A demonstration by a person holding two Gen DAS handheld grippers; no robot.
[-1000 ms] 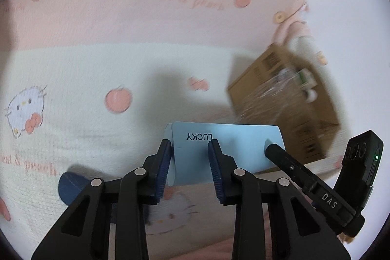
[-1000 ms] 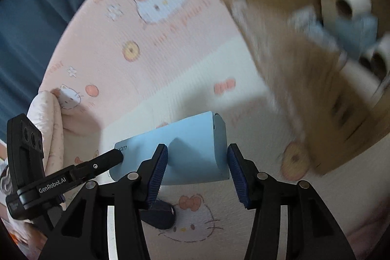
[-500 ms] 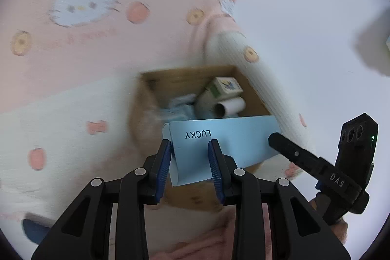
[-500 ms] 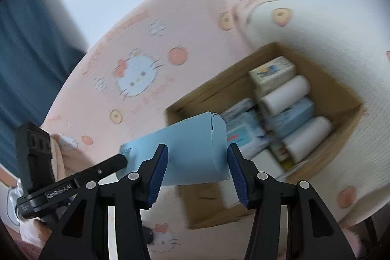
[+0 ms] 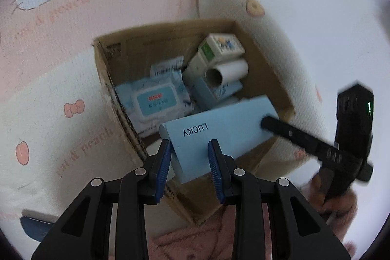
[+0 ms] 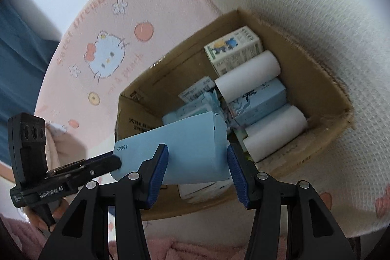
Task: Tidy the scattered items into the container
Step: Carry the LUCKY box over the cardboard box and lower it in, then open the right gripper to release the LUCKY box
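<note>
A light blue box printed LUCKY (image 5: 219, 133) hangs over an open cardboard box (image 5: 107, 79), carried by both grippers. My left gripper (image 5: 189, 145) is shut on one end of it. My right gripper (image 6: 197, 150) is shut on the other end of the blue box (image 6: 185, 140). The cardboard box (image 6: 324, 79) holds a wipes pack (image 5: 156, 101), two white rolls (image 6: 248, 74), a pale blue tissue box (image 6: 260, 101) and a small cartoon carton (image 6: 234, 50).
The cardboard box rests on a pink and white cartoon-cat blanket (image 5: 48, 94). A dark blue item (image 5: 34, 226) lies on the blanket at lower left. A dark blue curtain (image 6: 19, 52) hangs at the left, and pink fabric (image 6: 195, 250) lies below the grippers.
Both grippers have carried the blue box sideways from above the blanket to above the cardboard box, whose inside has come into view. Both grips are unchanged.
</note>
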